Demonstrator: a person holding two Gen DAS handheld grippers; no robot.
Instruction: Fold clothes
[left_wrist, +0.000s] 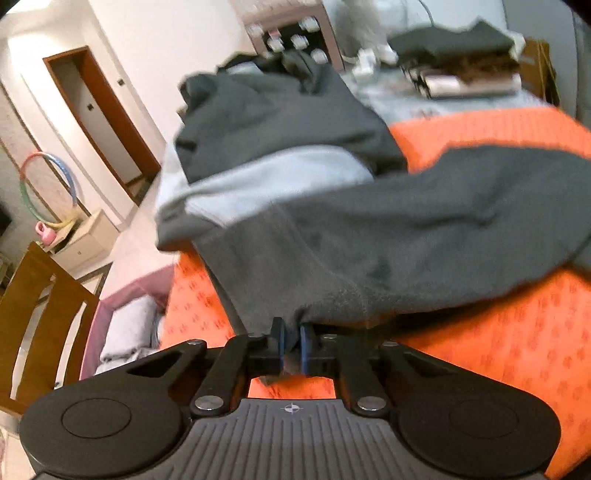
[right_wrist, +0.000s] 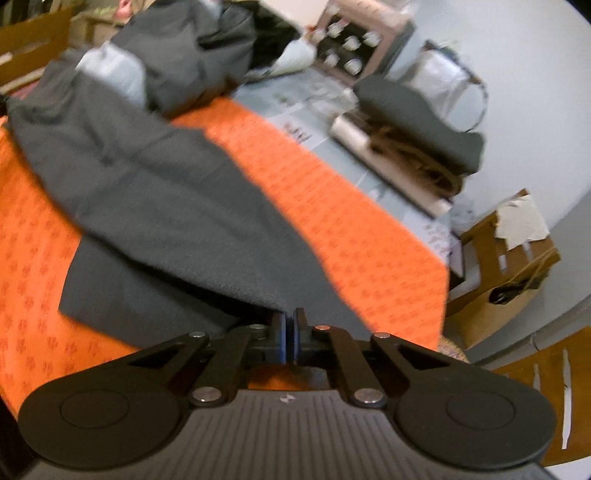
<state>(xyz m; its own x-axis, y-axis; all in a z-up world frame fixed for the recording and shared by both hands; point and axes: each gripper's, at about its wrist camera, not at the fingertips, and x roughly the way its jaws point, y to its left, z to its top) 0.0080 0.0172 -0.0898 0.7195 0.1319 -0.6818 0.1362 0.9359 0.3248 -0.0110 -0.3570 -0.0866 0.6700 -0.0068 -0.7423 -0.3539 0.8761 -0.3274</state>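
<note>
One grey garment (left_wrist: 369, 236), one orange cloth (left_wrist: 498, 354), one folded stack (right_wrist: 417, 125), two cardboard boxes (right_wrist: 506, 273).

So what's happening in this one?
A person with a gripper in each hand is folding a dark grey garment spread on an orange cloth. The left gripper and the right gripper are each shut on its near edge. A stack of folded clothes sits further back.

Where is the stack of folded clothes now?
The stack of folded clothes lies at the far right of the table in the right wrist view, beyond the orange cloth, near the cardboard box.
</note>
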